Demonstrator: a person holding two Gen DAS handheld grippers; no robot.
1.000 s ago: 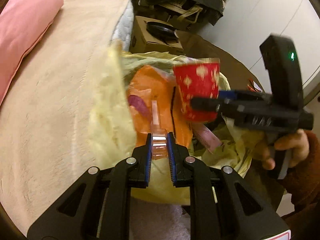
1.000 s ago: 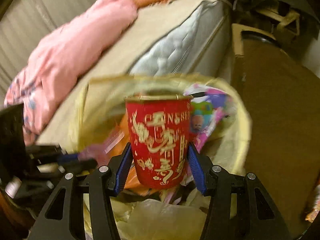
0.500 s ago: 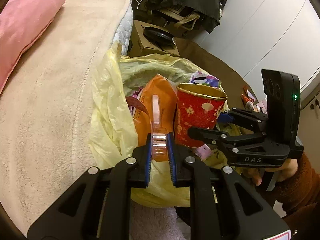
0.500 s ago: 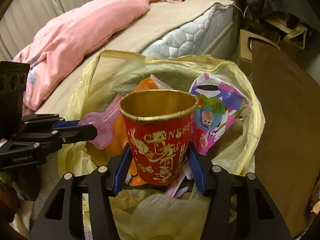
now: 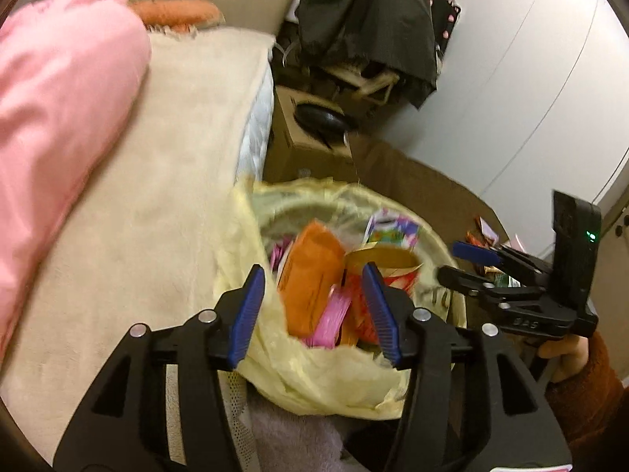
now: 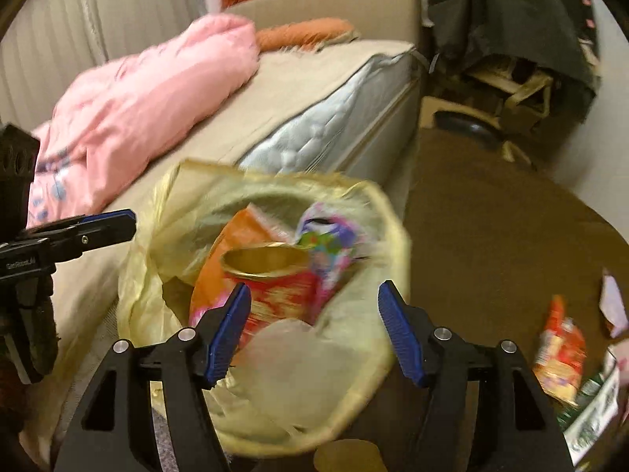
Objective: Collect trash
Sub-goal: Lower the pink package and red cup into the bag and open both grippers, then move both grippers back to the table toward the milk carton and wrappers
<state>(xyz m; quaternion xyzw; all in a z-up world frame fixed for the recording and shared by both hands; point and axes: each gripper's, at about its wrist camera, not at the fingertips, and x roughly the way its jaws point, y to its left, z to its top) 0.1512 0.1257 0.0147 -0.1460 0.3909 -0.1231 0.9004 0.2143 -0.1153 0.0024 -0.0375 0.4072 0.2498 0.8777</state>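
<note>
Yellow trash bag point(image 5: 314, 377) holds the red cup point(image 6: 283, 287); both grippers point(image 5: 312, 306) point(image 6: 314, 326) are opening, empty. Only the right view shows floor wrappers point(image 6: 560, 358).

Left gripper point(image 5: 314, 306) jaws opening above yellow bag point(image 5: 314, 377), nothing gripped. Red cup point(image 5: 387, 267), orange packet point(image 5: 310, 279), pink wrapper point(image 5: 332, 316) inside. Right gripper point(image 5: 462, 261) at right. Bed point(image 5: 149, 216) left.

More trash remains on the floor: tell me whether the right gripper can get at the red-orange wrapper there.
Probably yes: the right gripper, jaws opening and empty, has the wrapper lying uncovered on the brown floor to its right.
</note>
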